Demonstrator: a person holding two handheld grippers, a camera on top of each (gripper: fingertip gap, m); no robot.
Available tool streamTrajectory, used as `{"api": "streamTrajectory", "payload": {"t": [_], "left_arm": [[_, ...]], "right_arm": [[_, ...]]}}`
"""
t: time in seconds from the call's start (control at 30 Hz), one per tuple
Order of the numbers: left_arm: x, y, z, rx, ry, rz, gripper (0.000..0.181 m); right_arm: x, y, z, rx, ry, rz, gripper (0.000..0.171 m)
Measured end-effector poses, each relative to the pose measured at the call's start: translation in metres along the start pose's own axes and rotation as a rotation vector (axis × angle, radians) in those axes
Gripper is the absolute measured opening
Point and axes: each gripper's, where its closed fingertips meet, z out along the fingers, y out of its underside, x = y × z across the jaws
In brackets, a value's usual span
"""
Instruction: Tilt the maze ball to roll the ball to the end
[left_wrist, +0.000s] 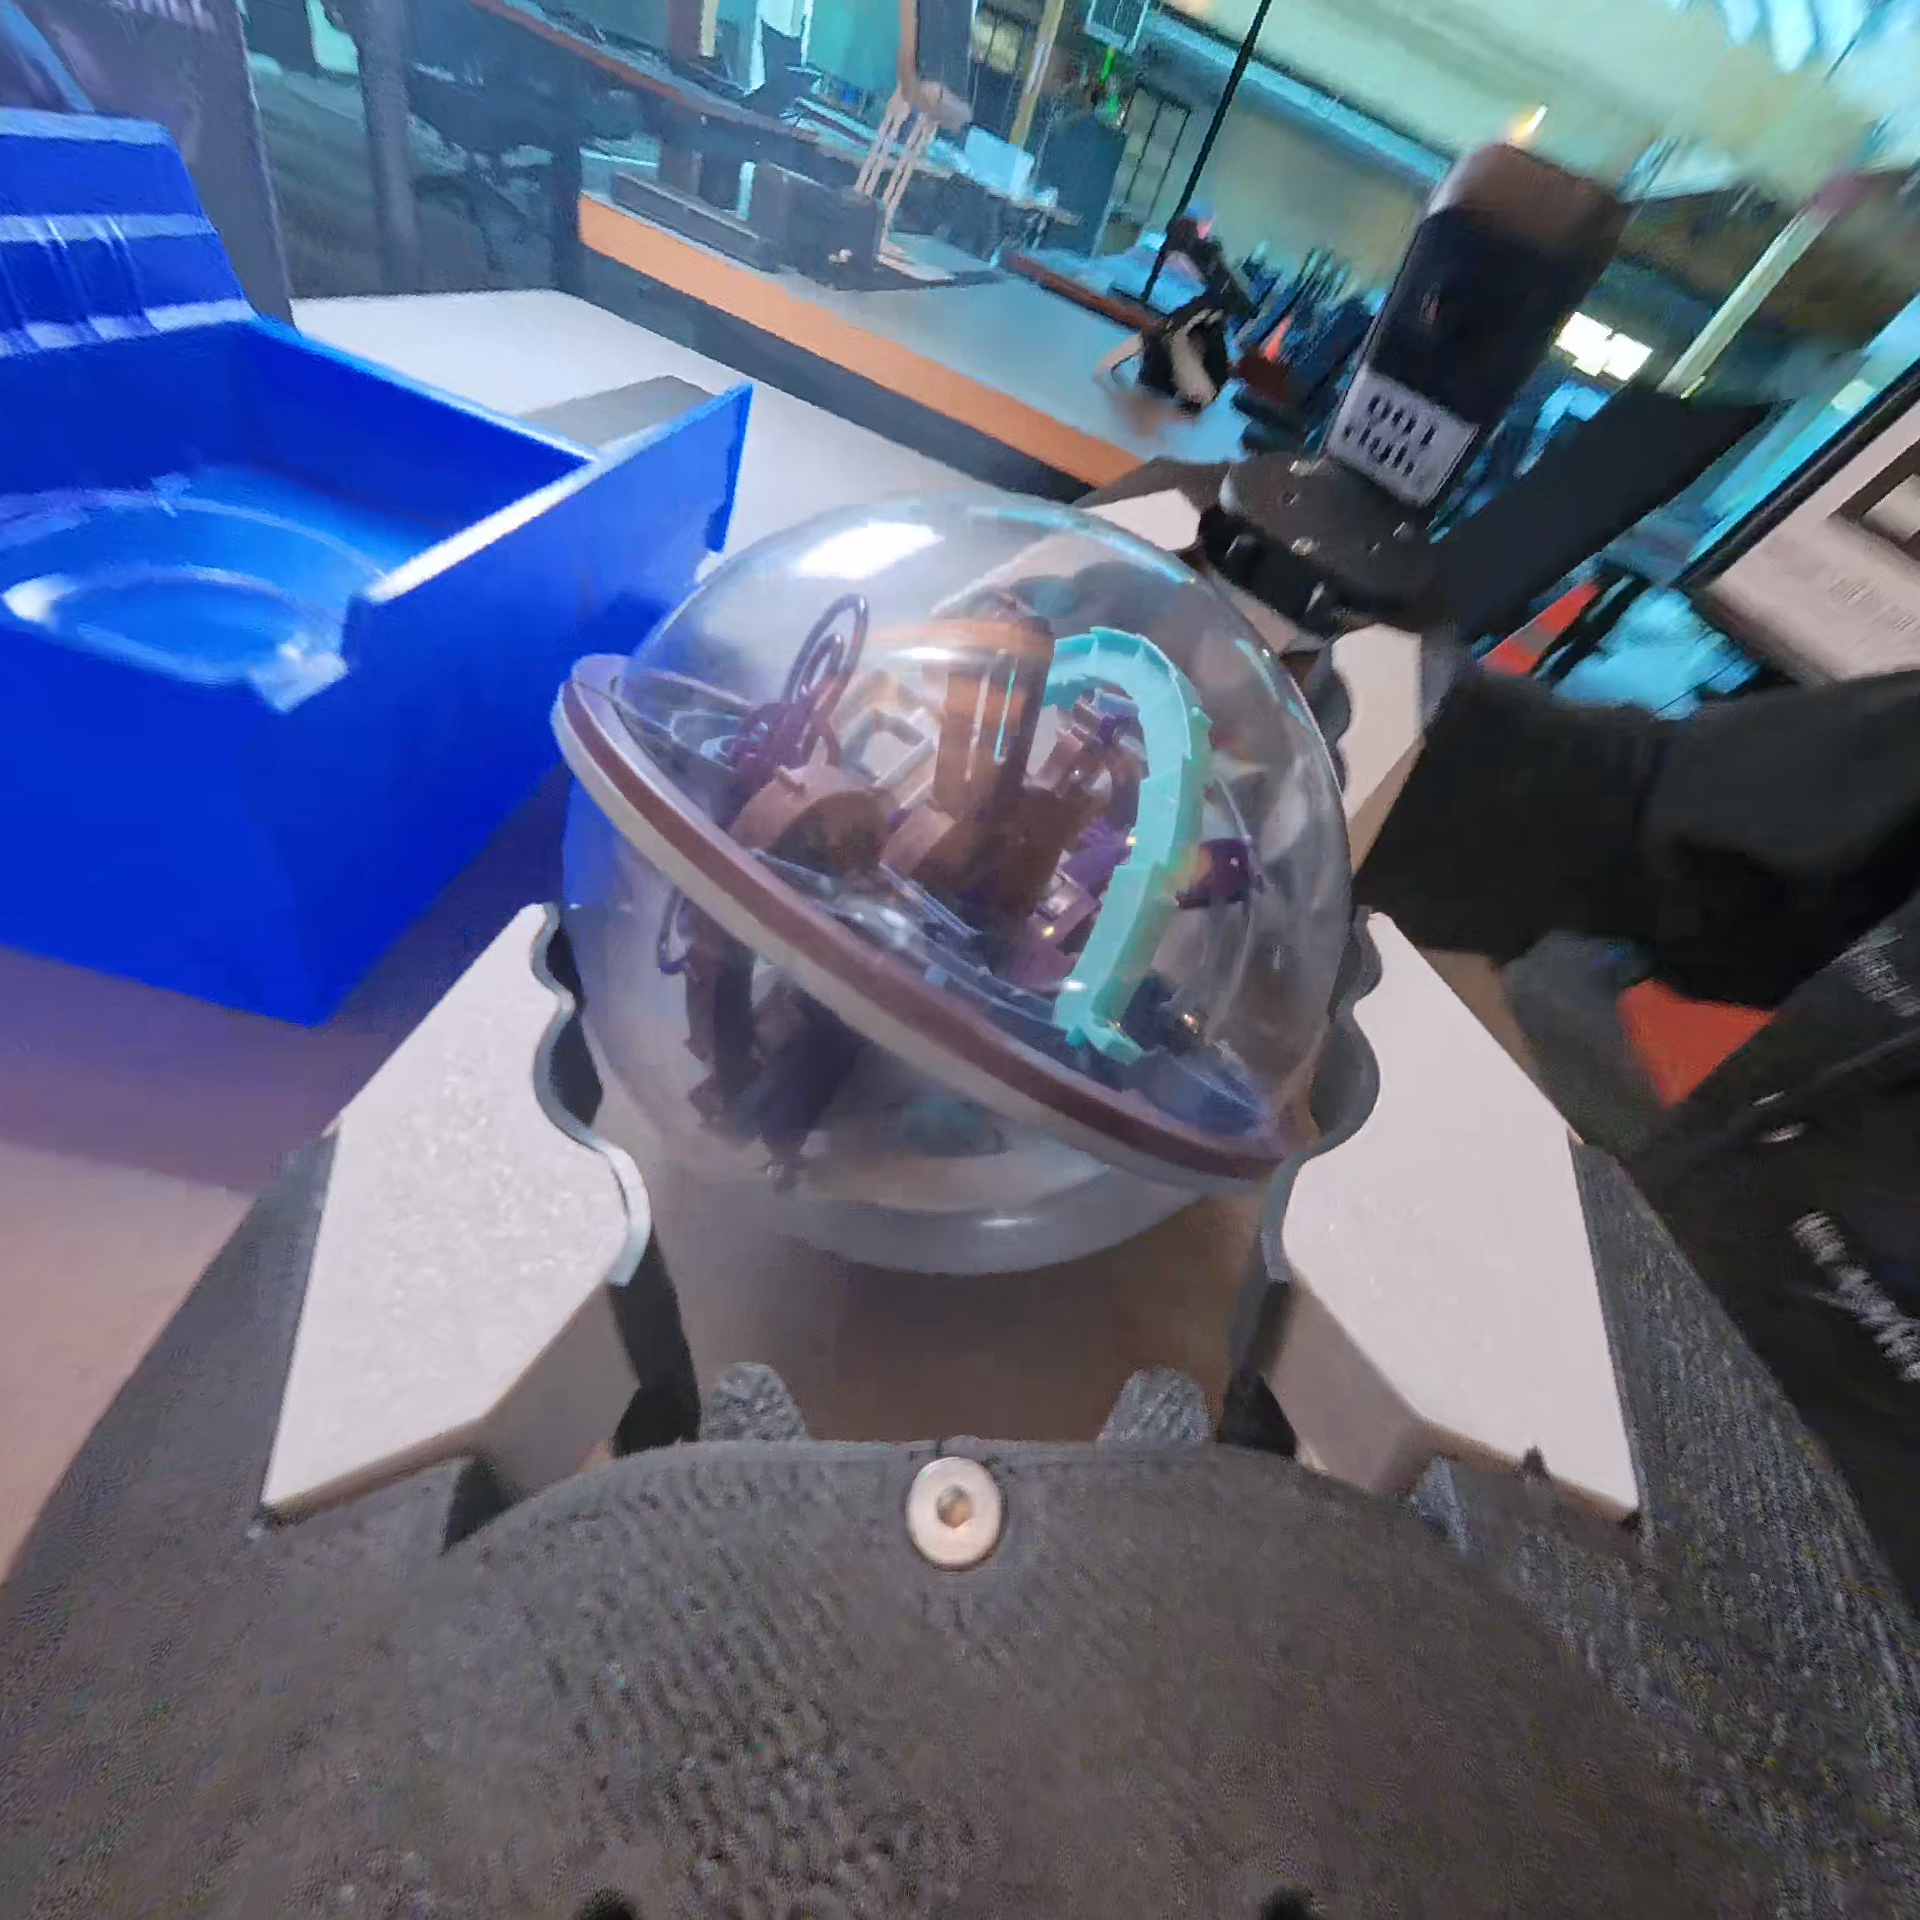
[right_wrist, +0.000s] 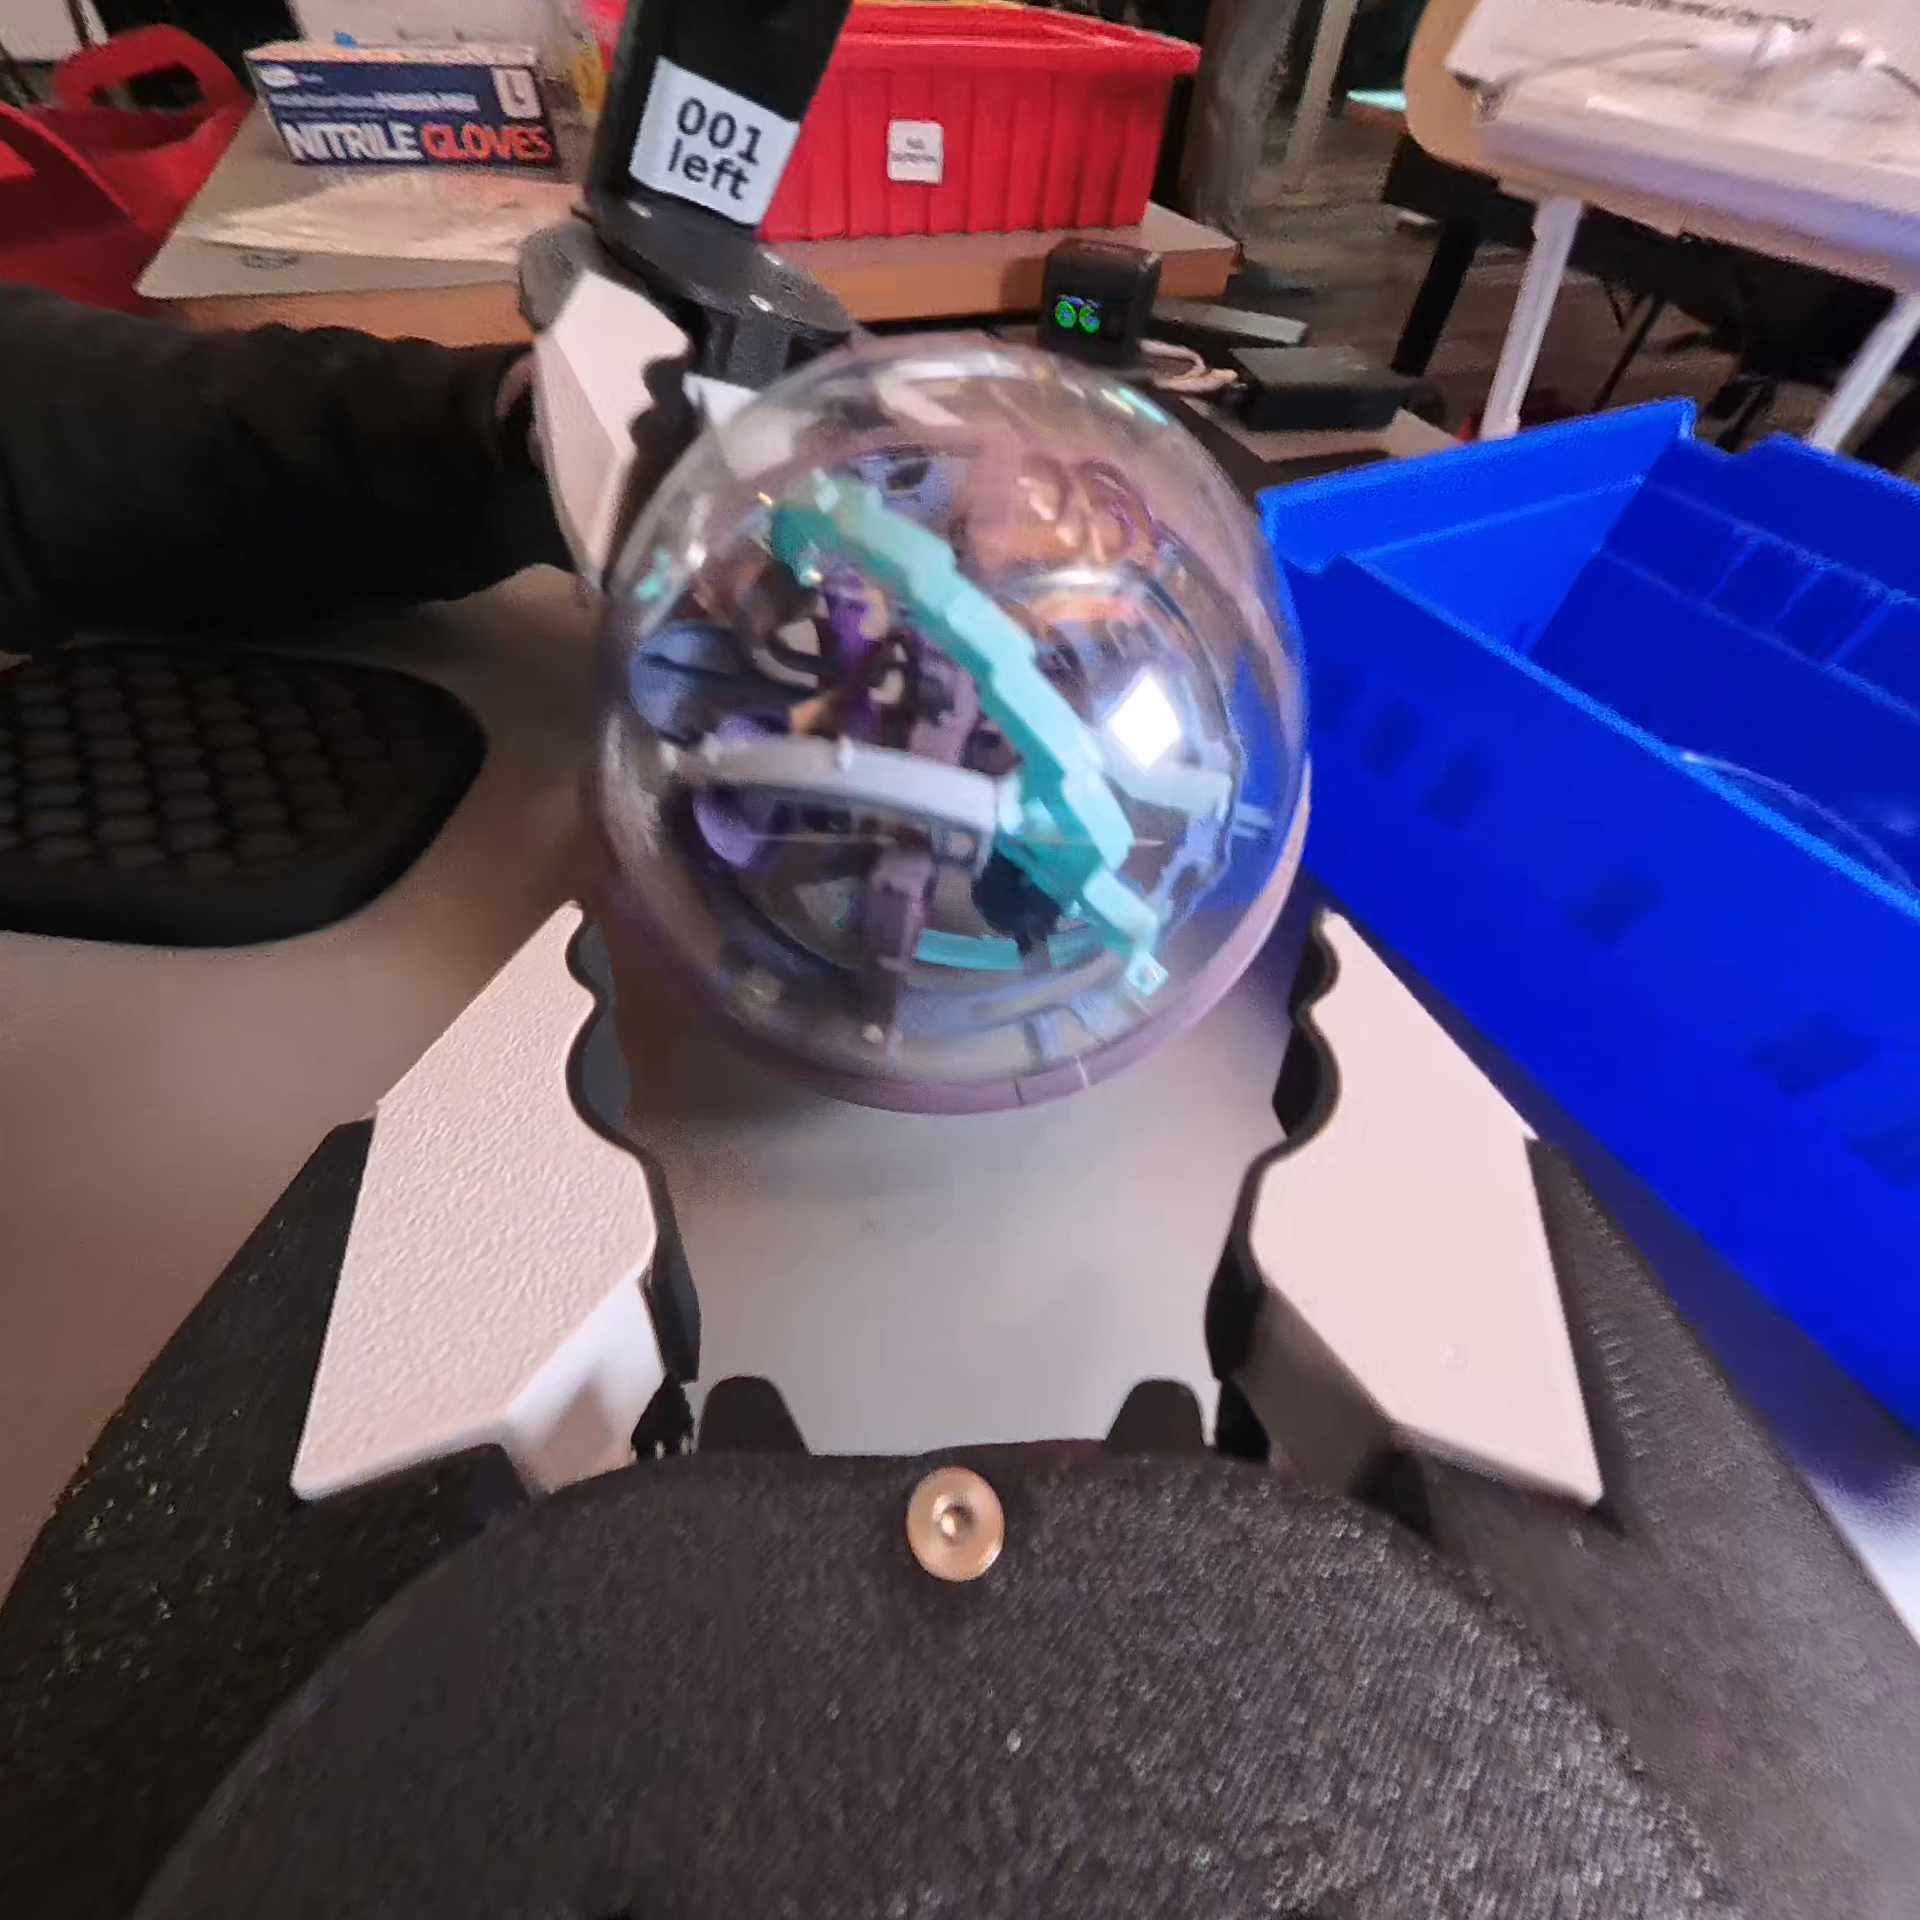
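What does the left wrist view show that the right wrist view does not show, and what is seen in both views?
Only the left wrist view shows the brown equator ring of the maze ball, tilted, a clear dish lying inside the blue bin, and a long orange-edged bench behind.

Only the right wrist view shows a red bin, a glove box and a black mesh pad.

Both show the maze ball with its teal track, the blue bin beside it, and each view's own jaws standing either side of the ball.
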Motion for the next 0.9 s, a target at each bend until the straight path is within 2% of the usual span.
{"api": "streamTrajectory", "payload": {"t": [0.1,0.2,0.37,0.47,0.53,0.6,0.67,0.9], "left_arm": [[0.002,0.009,0.006,0.015,0.066,-0.126,0.139],[0.009,0.02,0.014,0.0,0.117,-0.201,0.139],[0.019,0.03,0.018,-0.056,0.168,-0.269,0.139],[0.003,0.023,0.014,-0.052,0.022,-0.086,0.158],[0.005,0.011,0.01,-0.024,-0.014,0.058,0.155],[0.011,0.013,0.014,-0.069,-0.001,0.119,0.15],[0.014,0.019,0.021,-0.096,0.009,0.15,0.143],[0.011,0.011,0.034,-0.095,-0.011,0.082,0.142]], "right_arm": [[0.005,0.018,0.003,-0.042,0.005,0.018,0.132],[0.0,0.014,0.003,-0.029,-0.007,0.006,0.141],[-0.003,0.007,-0.008,-0.053,-0.057,0.015,0.14],[0.001,0.002,-0.014,-0.042,-0.051,0.037,0.129],[0.004,-0.002,-0.016,-0.015,-0.054,0.065,0.126],[0.005,-0.001,-0.015,-0.013,-0.05,0.066,0.127],[0.006,0.002,-0.013,-0.019,-0.048,0.066,0.129],[0.01,0.013,-0.022,0.009,-0.106,0.149,0.135]]}}
